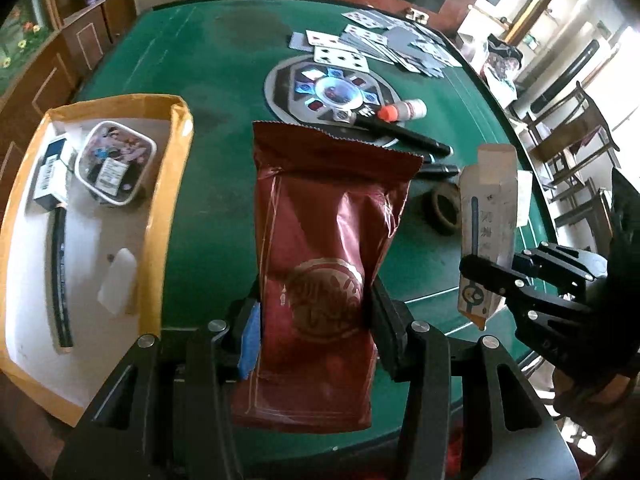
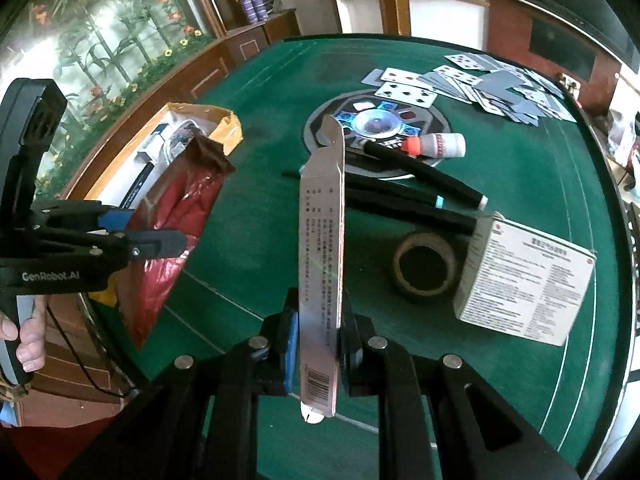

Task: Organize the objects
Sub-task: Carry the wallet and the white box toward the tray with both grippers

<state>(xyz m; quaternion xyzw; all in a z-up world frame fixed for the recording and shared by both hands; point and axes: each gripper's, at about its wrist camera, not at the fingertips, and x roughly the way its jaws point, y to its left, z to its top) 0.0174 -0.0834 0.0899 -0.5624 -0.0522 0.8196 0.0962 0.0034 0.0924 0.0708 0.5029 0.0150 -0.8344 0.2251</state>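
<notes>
your daylight enters from the right side of the left wrist view, where the window area (image 1: 592,20) is blown out to white. the green table (image 1: 216,80) is evenly lit, with soft, short shadows. the red pouch (image 1: 320,248) shows glossy glare. both views bend strongly at the edges, with black corners. detail stays soft, and far furniture is blurred.

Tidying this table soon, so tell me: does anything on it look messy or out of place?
Yes. The playing cards lie scattered, some face up, some face down, at the far side of the green table. A small bottle lies tipped on its side by the round centre disc.
</notes>
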